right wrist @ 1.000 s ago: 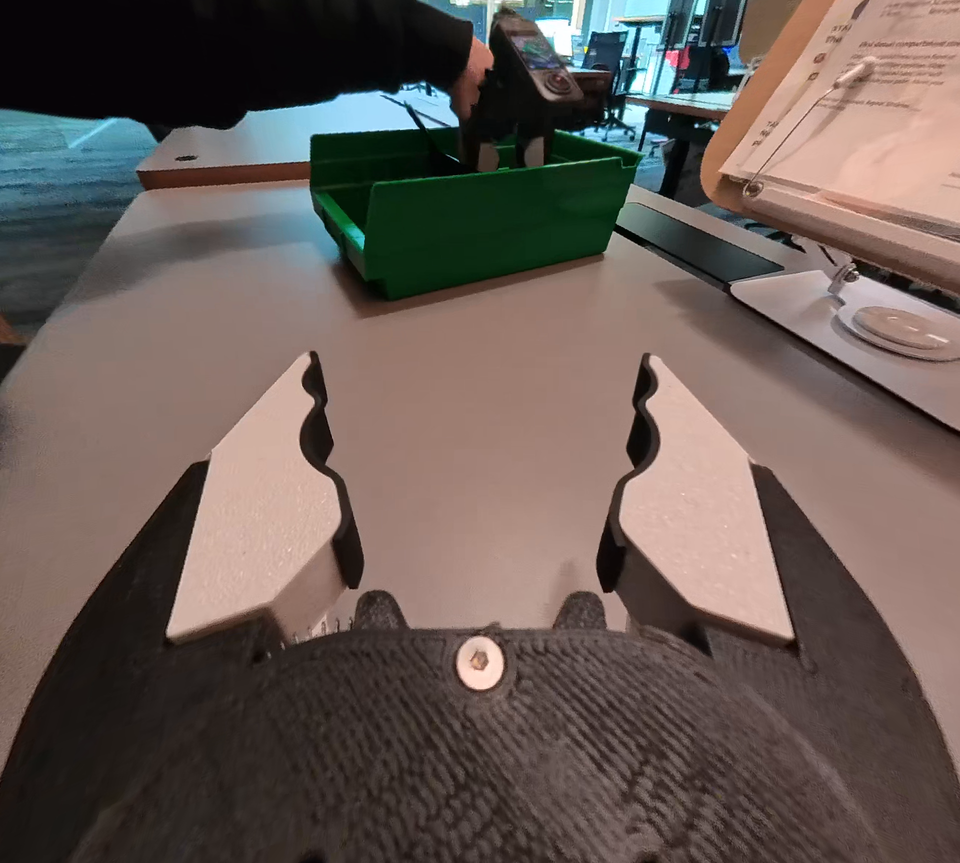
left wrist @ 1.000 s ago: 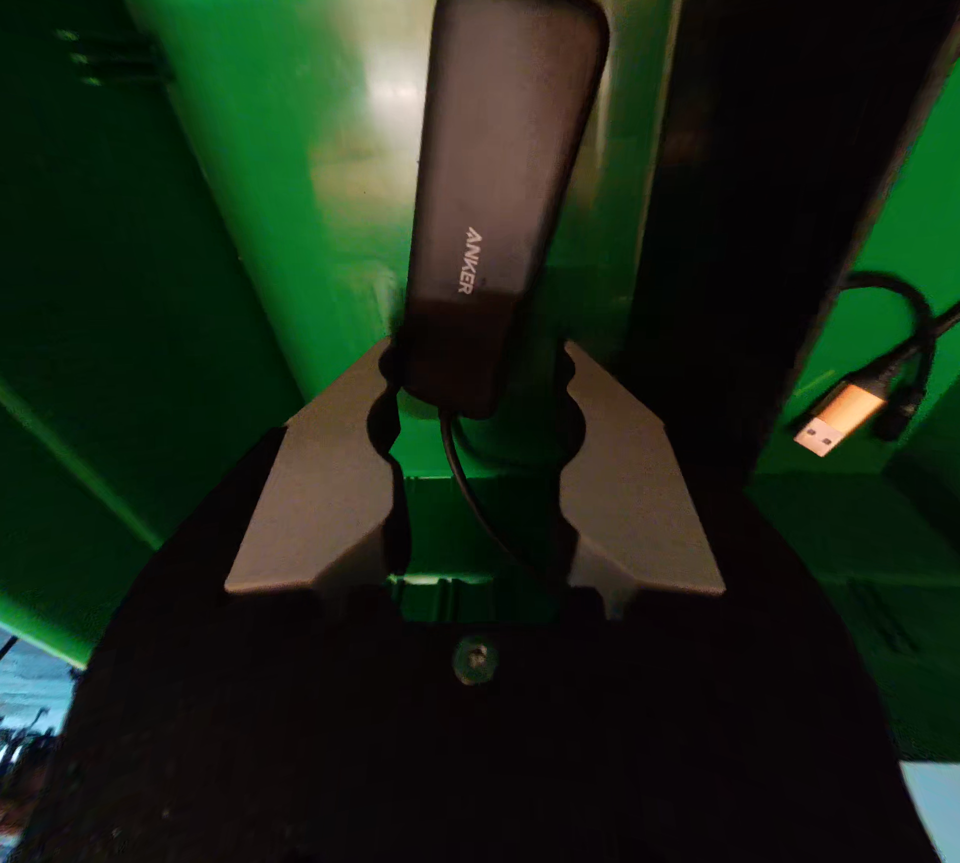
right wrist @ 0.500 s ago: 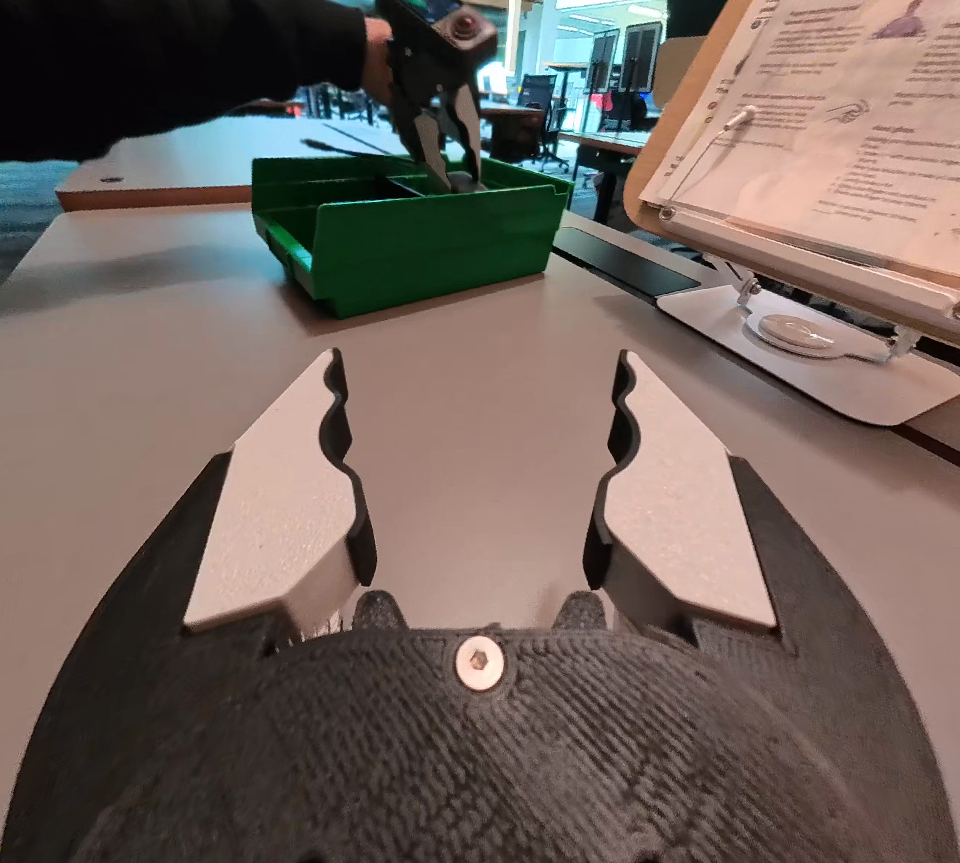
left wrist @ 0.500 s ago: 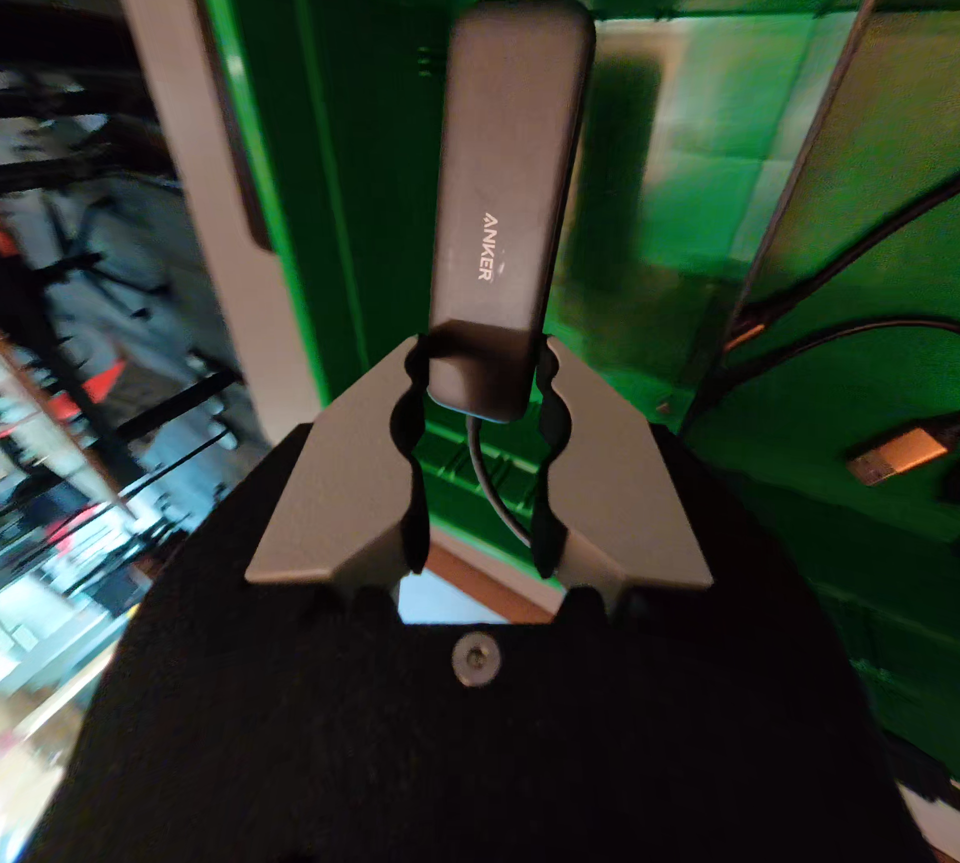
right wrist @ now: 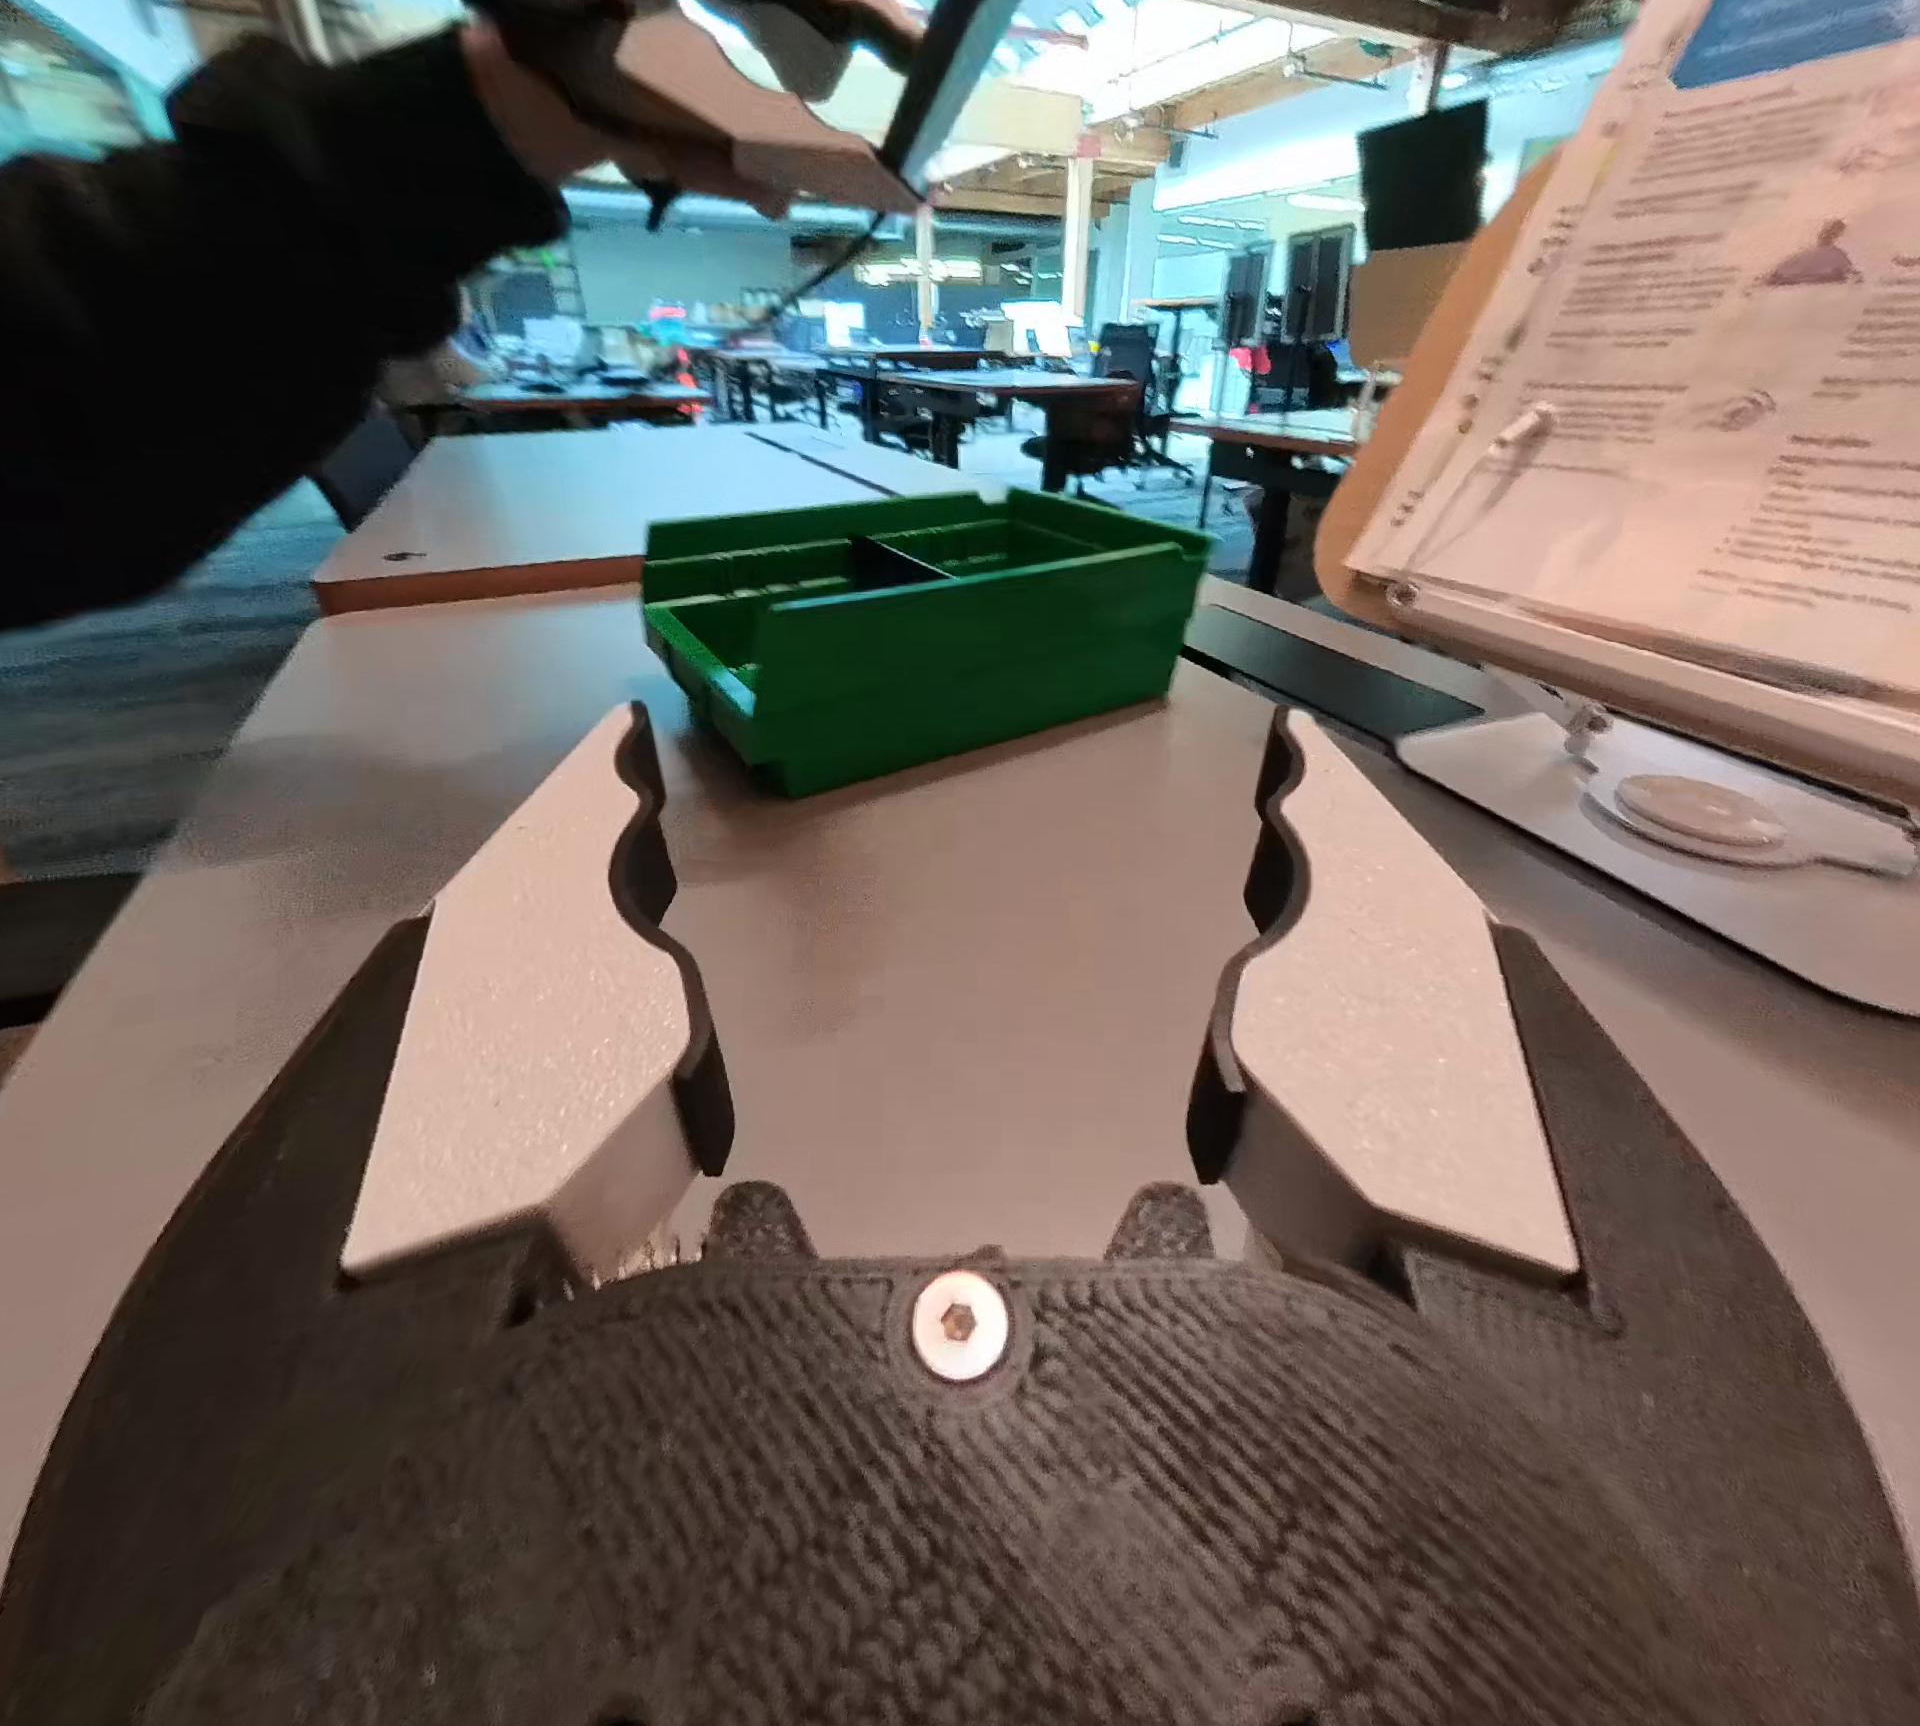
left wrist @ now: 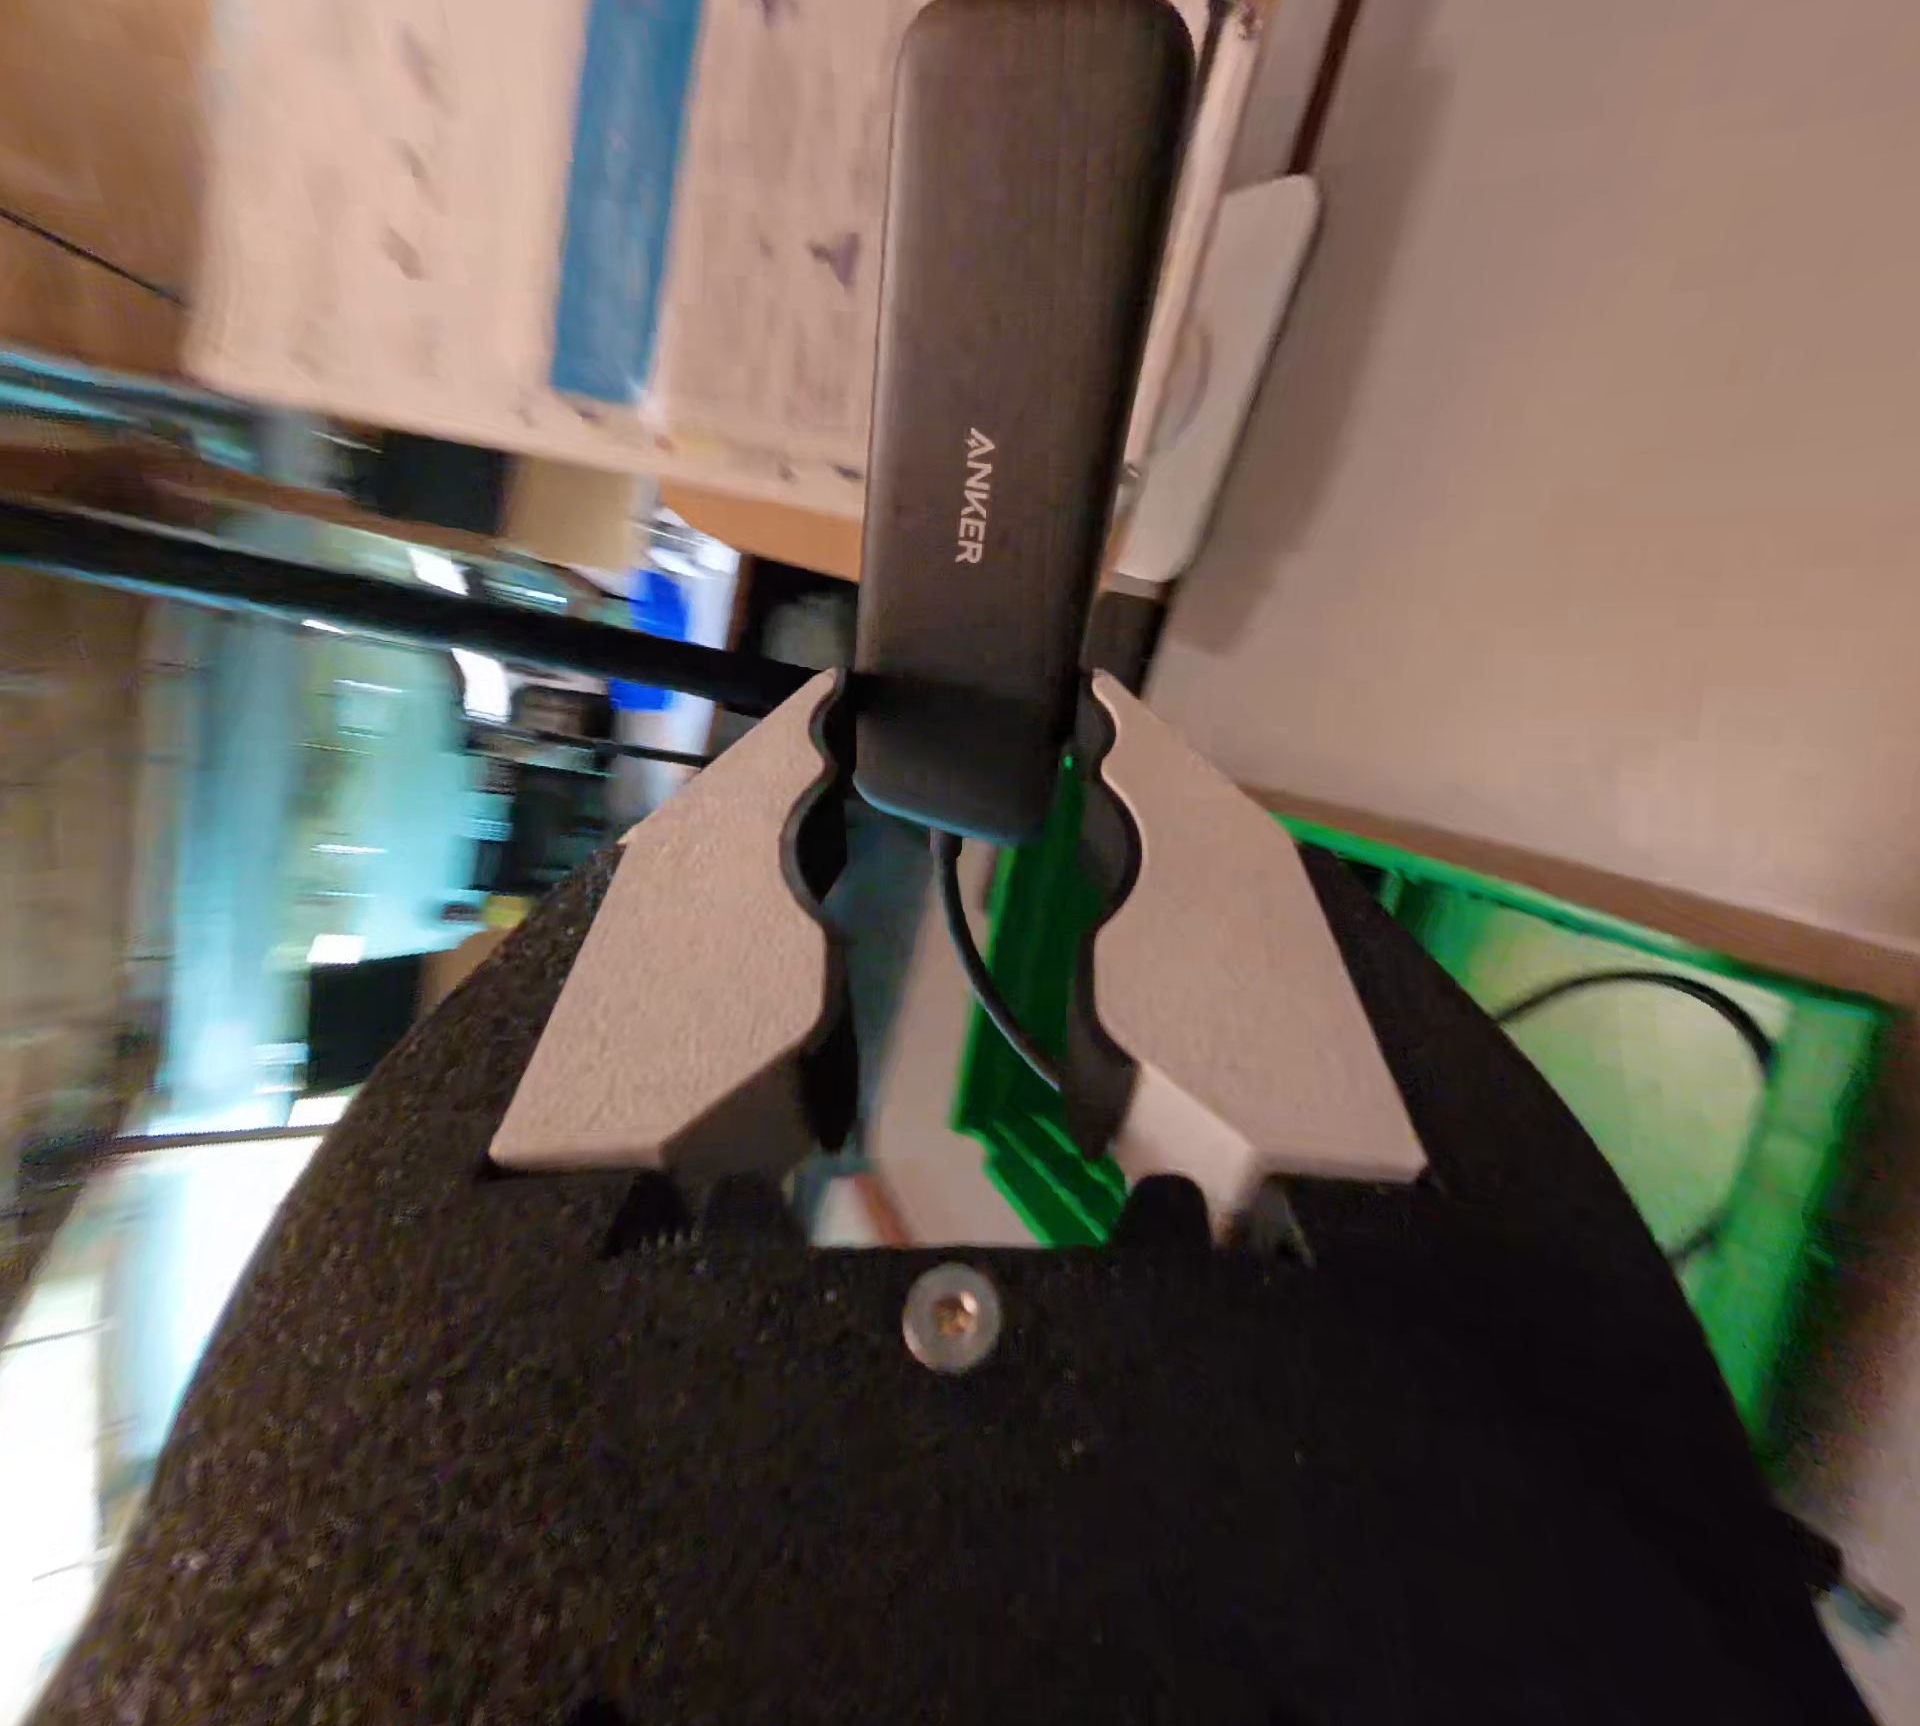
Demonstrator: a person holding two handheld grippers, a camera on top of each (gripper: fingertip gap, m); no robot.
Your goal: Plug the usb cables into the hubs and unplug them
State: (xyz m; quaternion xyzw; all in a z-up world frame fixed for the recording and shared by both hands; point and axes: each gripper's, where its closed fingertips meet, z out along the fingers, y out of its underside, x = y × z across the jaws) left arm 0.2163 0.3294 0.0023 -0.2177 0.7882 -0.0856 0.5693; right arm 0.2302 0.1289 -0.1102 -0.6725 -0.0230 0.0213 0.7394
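plainly, the left gripper (left wrist: 961, 746) has its fingers closed onto the tail end of the dark hub (left wrist: 1023, 388), right where its thin lead (left wrist: 982, 959) comes out. most of the body sticks out past the fingertips, probably so the ports along it stay free for a plug. in the right wrist view the same left gripper is up in the air, well above the green bin (right wrist: 925, 627), with the hub tilted and a cable trailing down from it. that height suggests the hub is being carried clear of the bin to where both hands can meet.

the right gripper (right wrist: 956, 835) waits low over the grey table (right wrist: 935, 949), fingers spread wide with nothing between them, seemingly ready to fetch a usb cable. a black cable (left wrist: 1662, 990) lies looped in the bin, in the left wrist view; its plug isn't visible. a clipboard stand (right wrist: 1683, 388) with papers sits at the right side of the table. no cable is plugged in yet, as far as i can judge.
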